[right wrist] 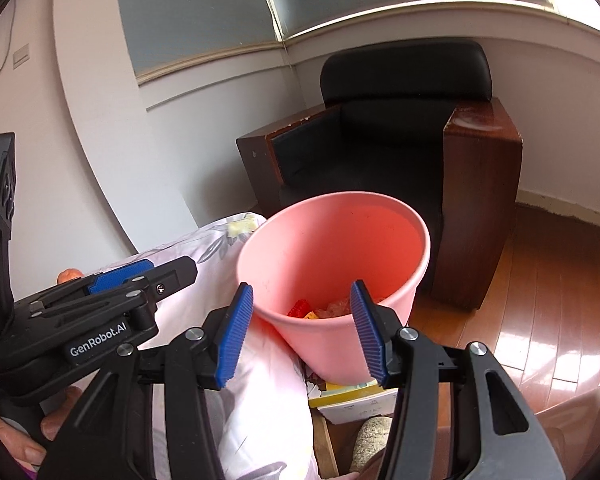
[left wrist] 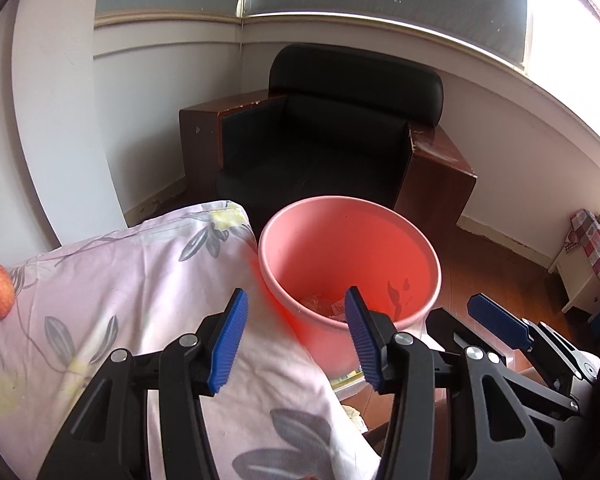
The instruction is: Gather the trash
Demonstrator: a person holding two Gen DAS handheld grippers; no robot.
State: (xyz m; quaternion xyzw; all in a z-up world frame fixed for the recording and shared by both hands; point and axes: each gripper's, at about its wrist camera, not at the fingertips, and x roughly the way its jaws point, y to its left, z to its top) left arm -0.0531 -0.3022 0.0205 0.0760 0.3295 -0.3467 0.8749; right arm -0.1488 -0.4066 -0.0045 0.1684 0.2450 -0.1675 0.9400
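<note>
**Both grippers hover empty over the pink bin**

Left gripper [left wrist: 296,340] and right gripper [right wrist: 304,332], fingers apart, hold nothing. The pink bin [left wrist: 416,240] stands beside the bed's corner [left wrist: 220,216], trash [right wrist: 324,308] at its bottom; probably light wrappers, pinched by a crumpled edge.

Pink bin [left wrist: 324,240] base hidden behind tool pads; trash inside [right wrist: 324,308] partly hidden, too small to identify.
</note>
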